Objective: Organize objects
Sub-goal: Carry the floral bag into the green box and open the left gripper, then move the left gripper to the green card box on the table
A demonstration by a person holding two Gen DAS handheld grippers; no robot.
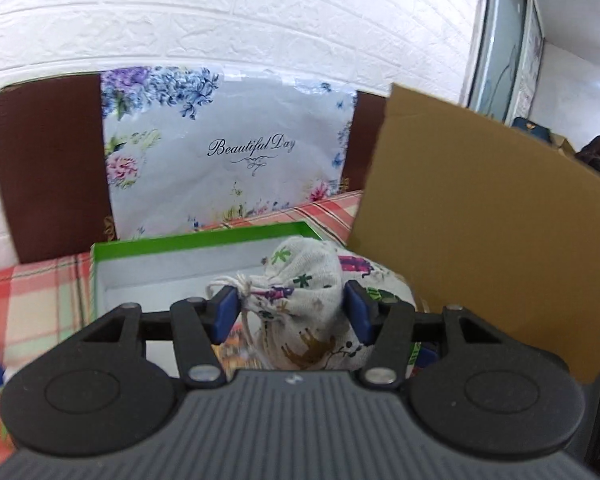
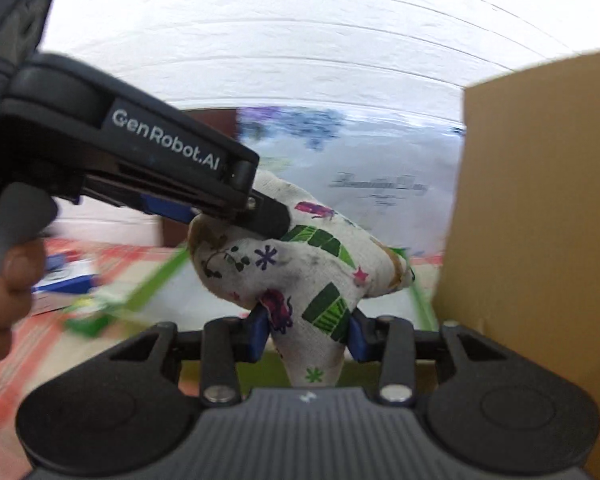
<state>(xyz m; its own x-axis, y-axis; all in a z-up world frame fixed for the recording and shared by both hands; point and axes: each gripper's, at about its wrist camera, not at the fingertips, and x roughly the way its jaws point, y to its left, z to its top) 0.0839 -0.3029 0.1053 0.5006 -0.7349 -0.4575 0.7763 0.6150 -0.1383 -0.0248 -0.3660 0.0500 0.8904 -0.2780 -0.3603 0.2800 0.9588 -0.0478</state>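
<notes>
We hold a small drawstring pouch (image 1: pixel 300 304) between both sets of tongs, lifted clear of the table. The left gripper (image 1: pixel 292 312) stands about half open, its blue pads (image 1: pixel 225 312) pressing the sack's sides near the tied neck, where a pale cord (image 1: pixel 228 282) bunches the cloth. In the right wrist view, the right gripper (image 2: pixel 308 332) is drawn in much narrower, its pads pinching a fold at the pouch's (image 2: pixel 300 264) lower end, while the left gripper (image 2: pixel 260 216) reaches in from the upper left and clamps the top; a hand (image 2: pixel 4 280) grips its handle. The pouch is off-white cloth, soft and lumpy, printed with green stripes, magenta figures, little stars and brown marks, and smudged in places. Just behind and below it in the left wrist view lies an open shallow box (image 1: pixel 196 240) with a bright green rim and a white interior; the part we see holds nothing, the rest is hidden by the pouch. To the right stands a brown cardboard flap (image 1: pixel 480 232), close beside the pouch. The table wears a red and green checked cloth (image 1: pixel 32 300). Against the white brick-patterned wall (image 1: pixel 260 20) leans a floral bag (image 1: pixel 228 152) lettered "Beautiful Day", in front of a dark brown board (image 1: pixel 48 168). A blue and white carton (image 2: pixel 64 280) lies blurred at left.
</notes>
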